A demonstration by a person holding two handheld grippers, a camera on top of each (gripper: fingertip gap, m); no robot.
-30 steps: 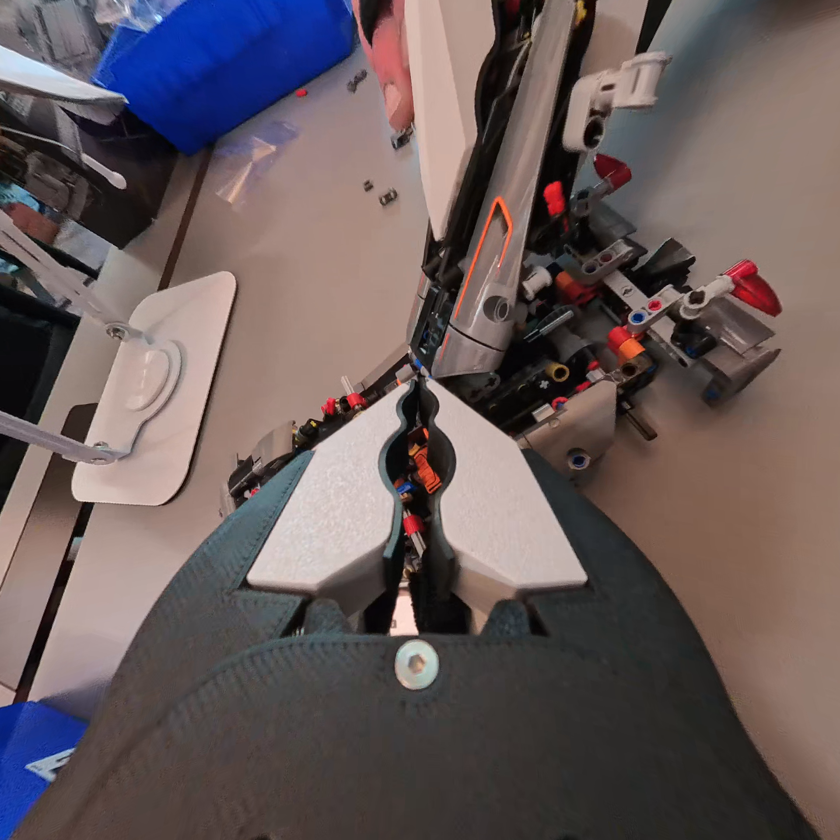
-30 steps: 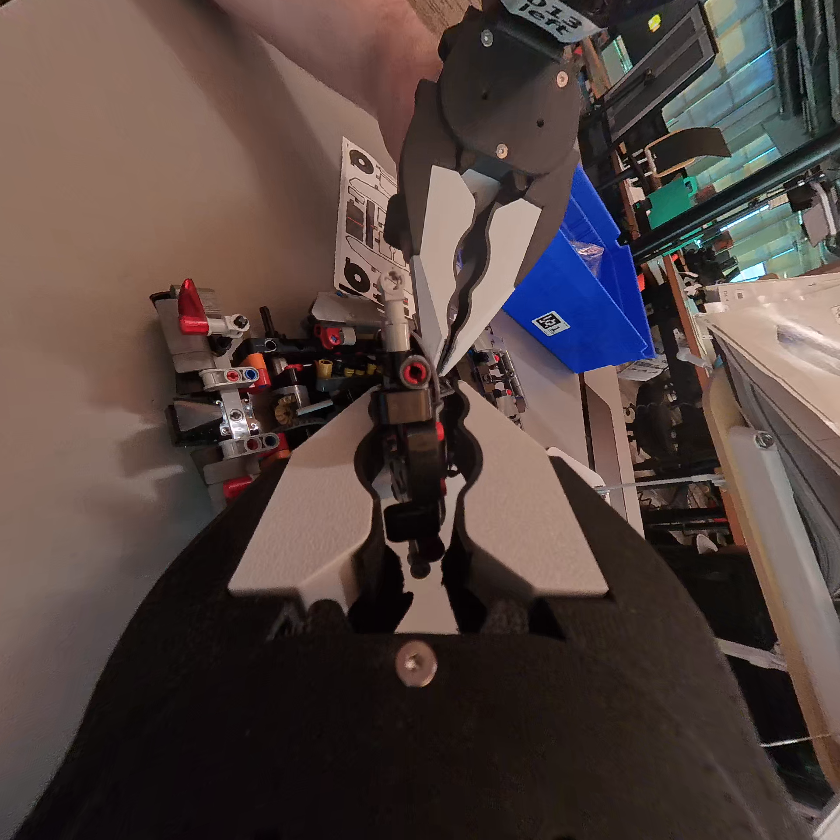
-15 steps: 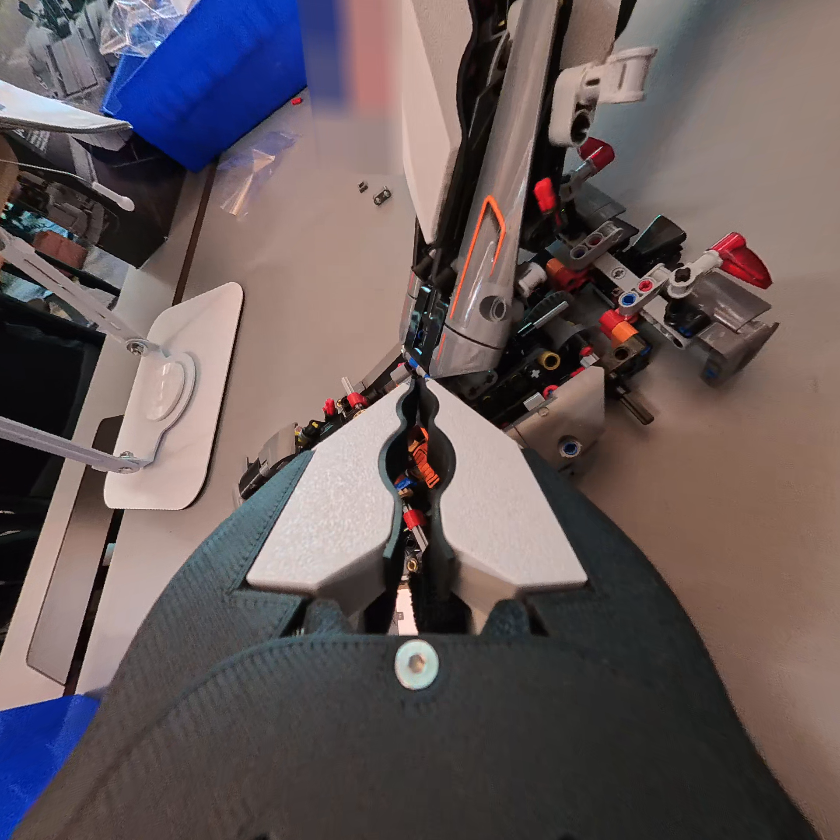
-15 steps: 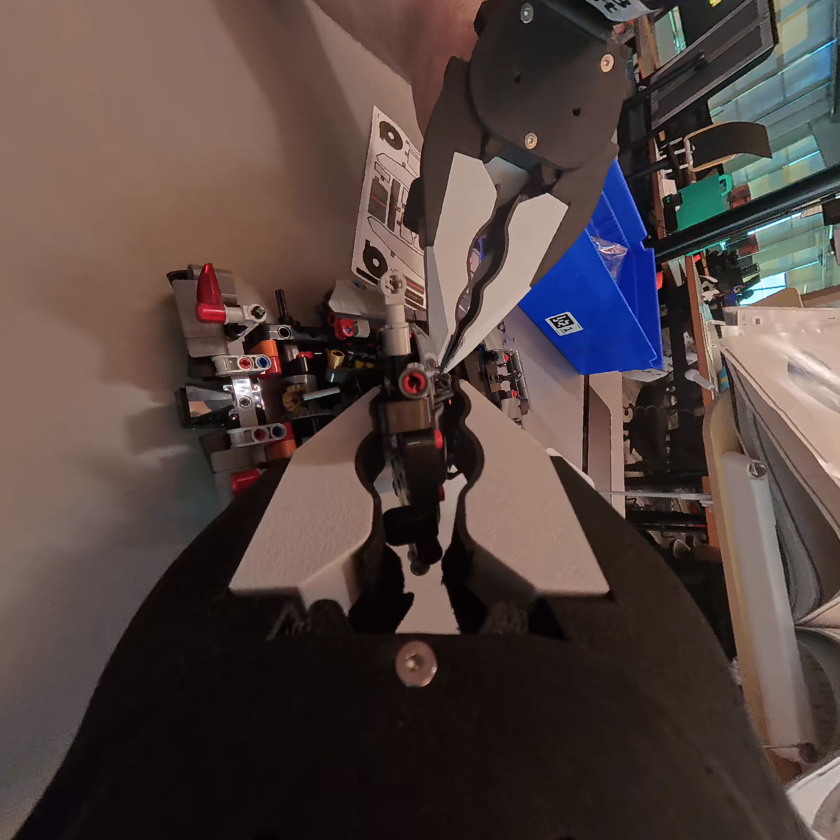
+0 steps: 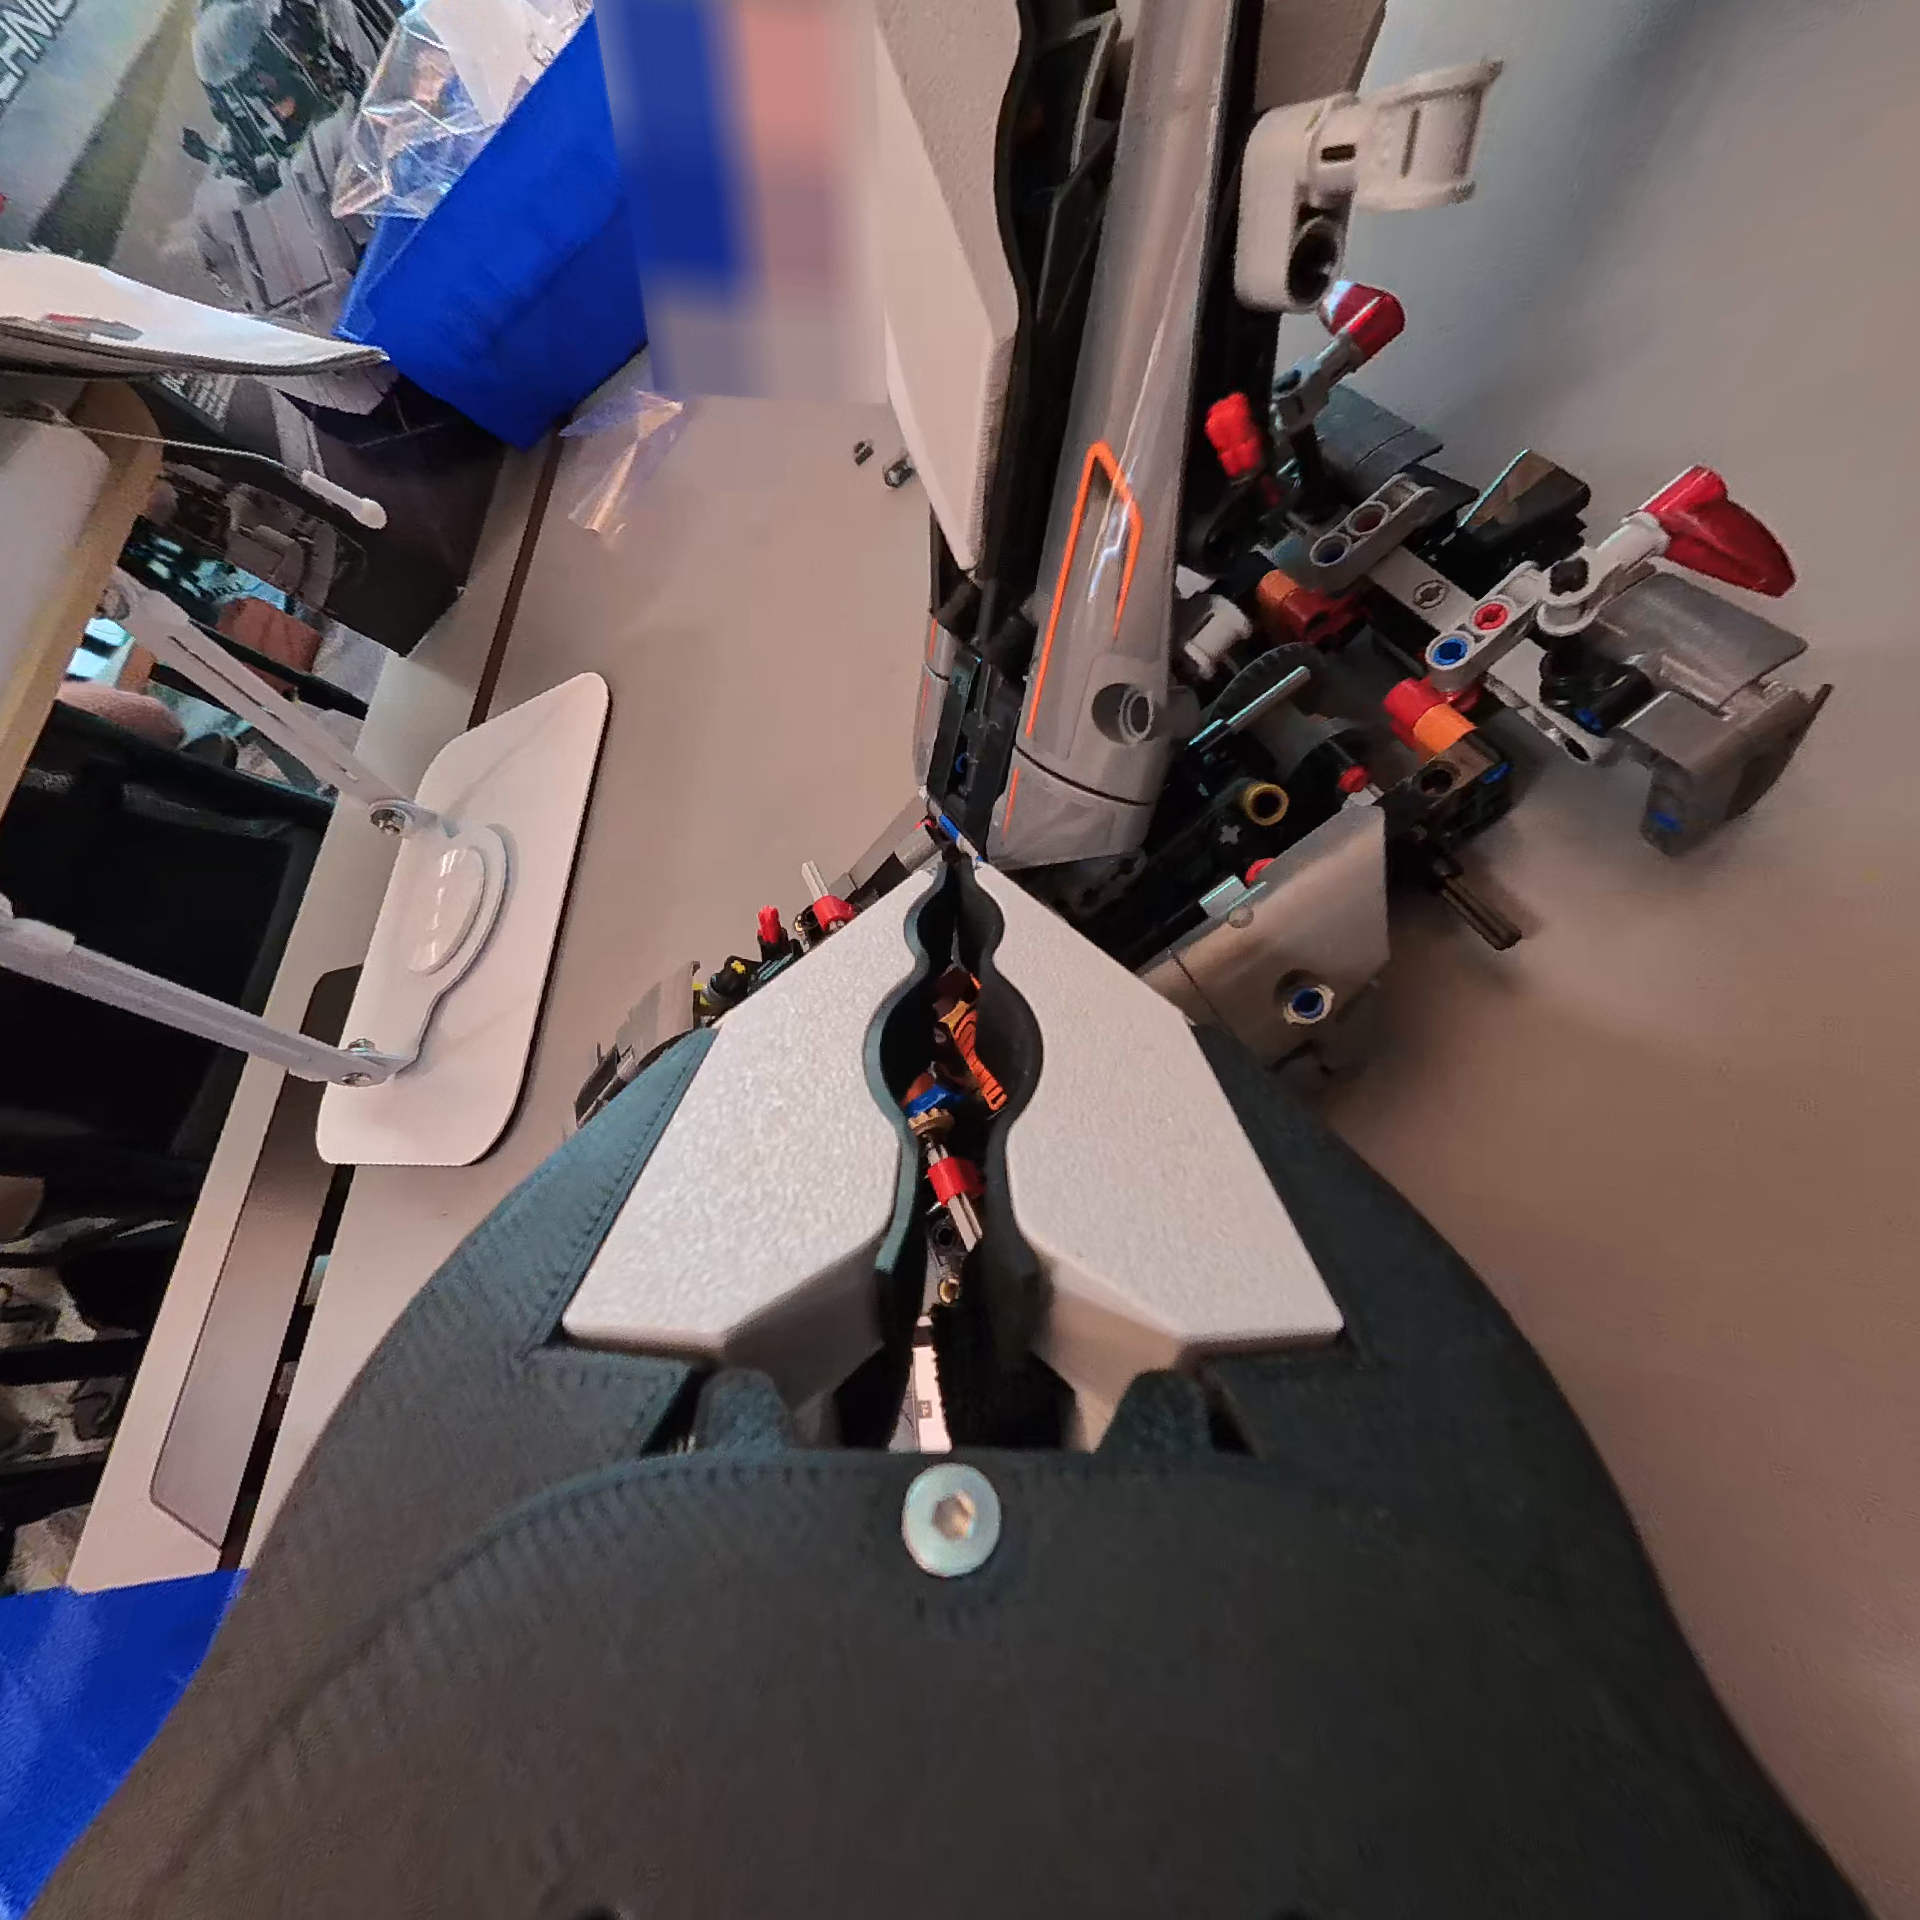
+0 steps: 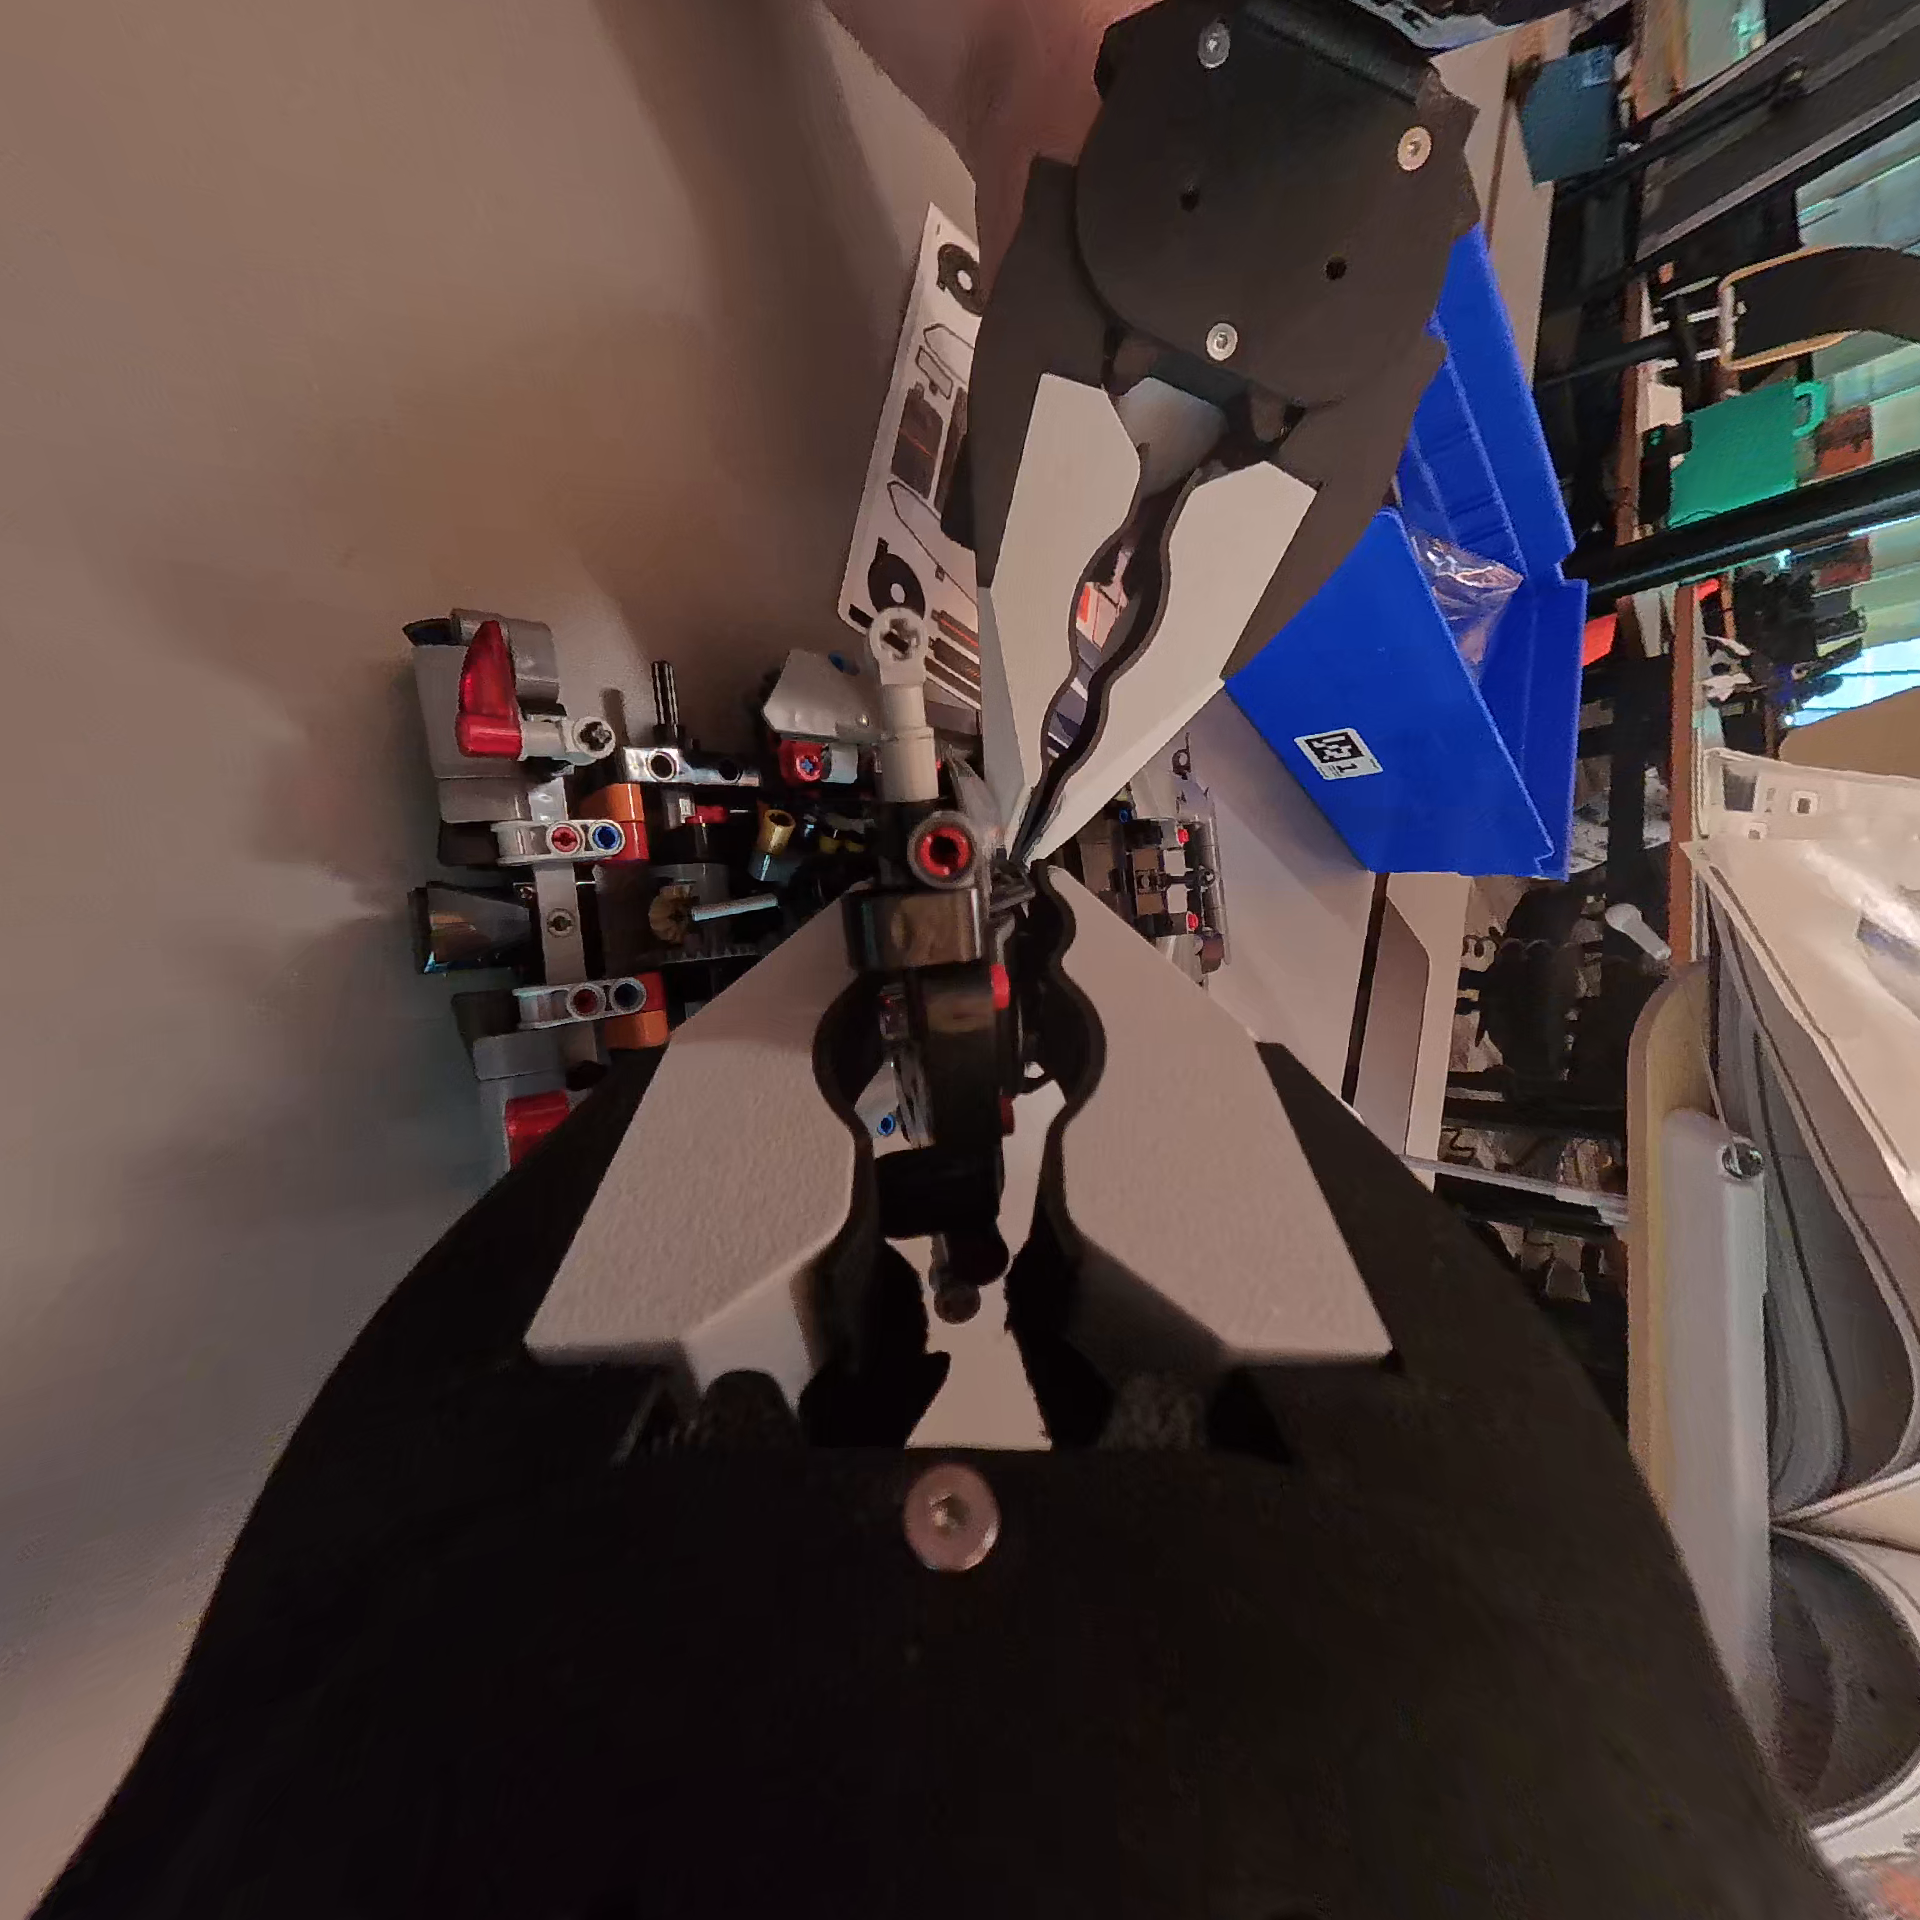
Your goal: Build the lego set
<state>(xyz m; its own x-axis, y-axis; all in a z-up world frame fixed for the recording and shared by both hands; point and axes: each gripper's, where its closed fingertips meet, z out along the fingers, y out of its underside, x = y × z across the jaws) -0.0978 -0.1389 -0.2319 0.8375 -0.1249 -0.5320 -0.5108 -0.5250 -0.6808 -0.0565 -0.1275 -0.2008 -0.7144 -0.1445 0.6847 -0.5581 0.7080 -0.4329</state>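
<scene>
Since a second ago, left wrist view showing more of blue bin (image 5: 499, 260); both claws keeping same grip. Left claw (image 5: 951, 868) closing tight on edge of lego model (image 5: 1351, 665), tips nearly meeting. Right claw (image 6: 1023, 878) clamping black part of same model, jaws slightly apart. Model sitting on grey table (image 5: 1610, 1195). White stand (image 5: 457, 925) lying left; sticker sheet (image 6: 914, 457) behind; shelves filling room.

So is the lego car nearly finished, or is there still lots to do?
Partly built, I'd say. Done: the lego model already has a frame with gears and red tail pieces. In hand: the right gripper is shut on a long grey panel section, and the left gripper pinches it too. Left: the sticker sheet looks unused, and a blue bin holds a bag.
</scene>
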